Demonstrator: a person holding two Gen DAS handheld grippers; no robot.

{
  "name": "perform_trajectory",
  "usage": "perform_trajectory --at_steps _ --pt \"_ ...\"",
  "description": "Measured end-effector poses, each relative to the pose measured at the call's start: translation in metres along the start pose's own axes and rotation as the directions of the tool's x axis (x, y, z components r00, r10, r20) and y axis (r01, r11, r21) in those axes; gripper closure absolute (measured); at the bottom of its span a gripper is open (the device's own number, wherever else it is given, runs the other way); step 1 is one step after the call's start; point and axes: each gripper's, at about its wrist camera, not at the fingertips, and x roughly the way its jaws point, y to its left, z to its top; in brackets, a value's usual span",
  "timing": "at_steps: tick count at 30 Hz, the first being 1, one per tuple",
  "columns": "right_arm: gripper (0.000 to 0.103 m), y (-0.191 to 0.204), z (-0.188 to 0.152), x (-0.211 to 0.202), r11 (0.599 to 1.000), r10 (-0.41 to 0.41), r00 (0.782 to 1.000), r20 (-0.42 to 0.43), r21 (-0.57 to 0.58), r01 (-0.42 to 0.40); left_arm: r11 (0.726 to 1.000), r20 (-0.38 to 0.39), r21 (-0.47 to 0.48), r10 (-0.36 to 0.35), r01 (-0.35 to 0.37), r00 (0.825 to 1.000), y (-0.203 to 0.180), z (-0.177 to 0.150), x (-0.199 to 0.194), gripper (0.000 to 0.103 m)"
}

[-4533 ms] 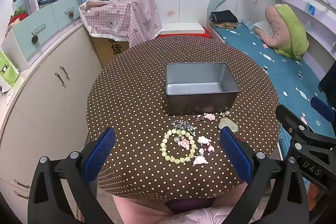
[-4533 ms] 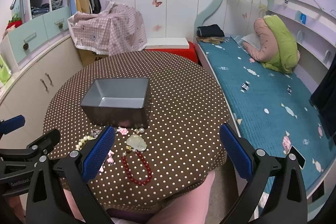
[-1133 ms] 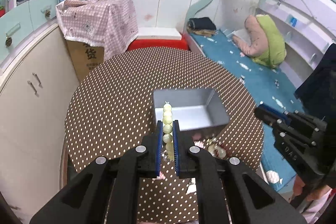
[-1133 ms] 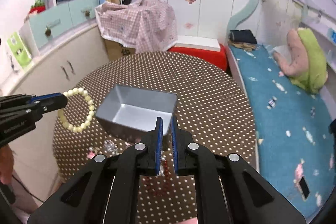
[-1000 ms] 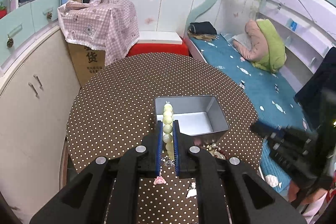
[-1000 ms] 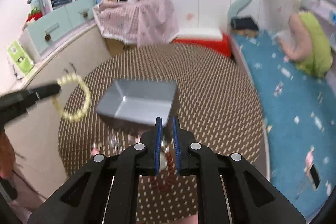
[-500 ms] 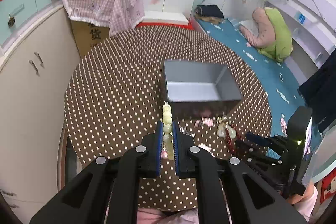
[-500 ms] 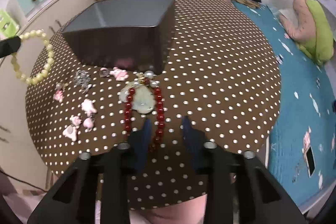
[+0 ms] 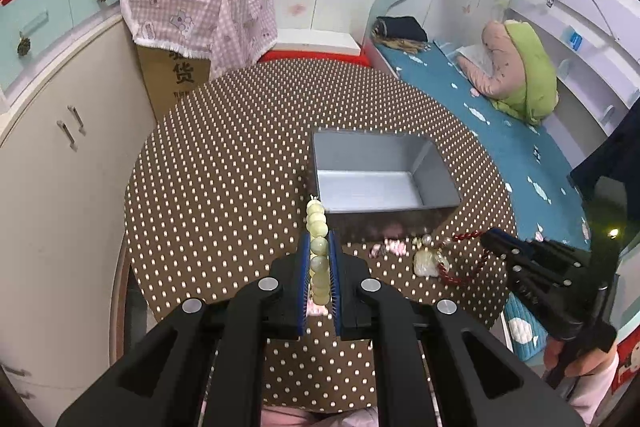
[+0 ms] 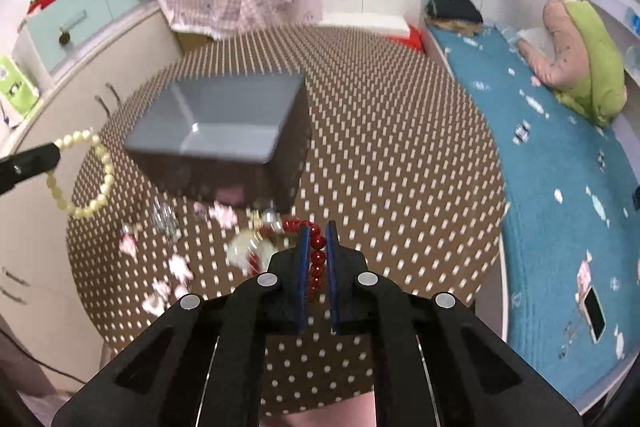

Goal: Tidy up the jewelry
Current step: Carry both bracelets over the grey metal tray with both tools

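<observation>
My left gripper is shut on a pale green bead bracelet, held in the air left of the grey metal tin; the bracelet hangs as a loop in the right wrist view. My right gripper is shut on a red bead bracelet with a pale jade pendant, lifted just above the table in front of the tin. The tin is empty. Small pink charms and a silver piece lie on the dotted tablecloth.
The round table's edge is close on all sides. White cabinets stand left. A bed with blue cover lies right. A cloth-covered box stands behind the table.
My right gripper has closed on the red bracelet and lifted it off the table. My left gripper still holds the green bracelet, now nearer the tin.
</observation>
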Motion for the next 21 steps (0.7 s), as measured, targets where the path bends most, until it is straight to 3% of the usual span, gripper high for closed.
perform_trajectory --at_steps 9,14,21 --pt "0.095 0.000 0.041 -0.036 1.000 -0.011 0.991 0.133 -0.014 0.013 0.999 0.065 0.013 -0.034 0.033 0.997 -0.006 0.027 -0.011 0.095" --pt "0.095 0.009 0.064 -0.053 0.999 0.029 0.980 0.195 -0.050 -0.020 0.997 0.079 0.022 -0.073 0.071 0.994 -0.012 0.042 -0.010 0.095" --pt "0.095 0.032 0.086 -0.054 0.993 0.083 0.972 0.220 -0.096 -0.063 0.993 0.055 0.027 -0.112 0.111 0.992 -0.019 0.057 0.005 0.095"
